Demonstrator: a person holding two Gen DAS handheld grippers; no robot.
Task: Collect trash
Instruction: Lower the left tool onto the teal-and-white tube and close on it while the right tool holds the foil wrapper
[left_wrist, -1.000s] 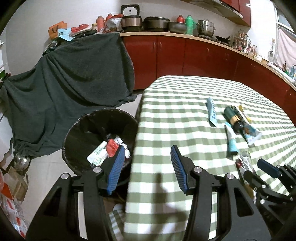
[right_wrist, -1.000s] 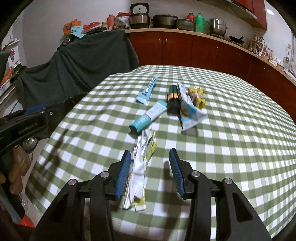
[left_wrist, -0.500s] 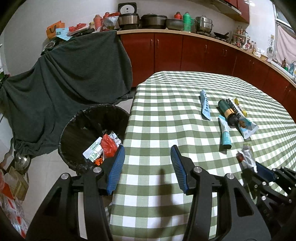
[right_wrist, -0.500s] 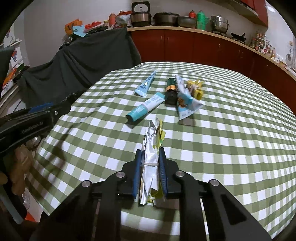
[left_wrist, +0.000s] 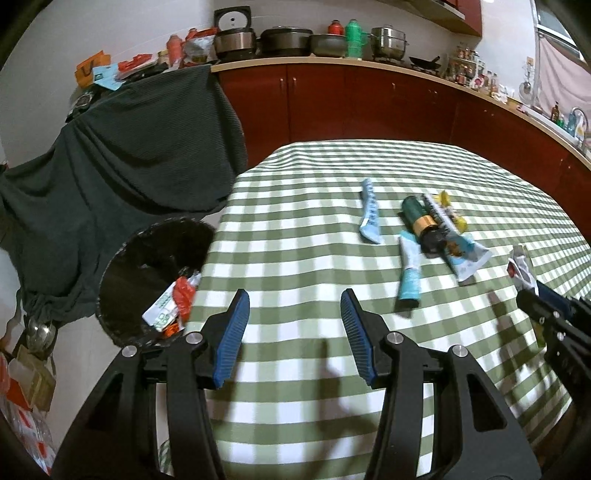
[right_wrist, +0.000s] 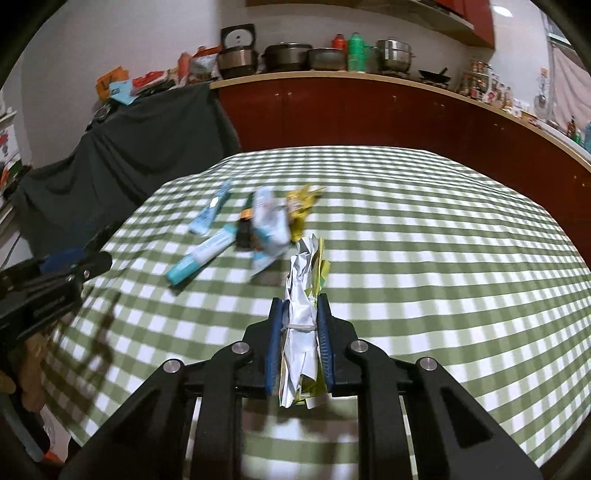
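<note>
Right tool (right_wrist: 300, 321) newly clamped on wrapper (right_wrist: 303, 295), lifted

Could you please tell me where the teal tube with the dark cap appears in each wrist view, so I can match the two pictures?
Left wrist view: the teal tube lies right of centre on the checked tablecloth, cap end nearer the camera.
Right wrist view: the same tube lies left of centre, slanting down to the left, blurred.
Shared landmark: the dark bottle with a gold band, right beside the tube's far end in both views.
</note>
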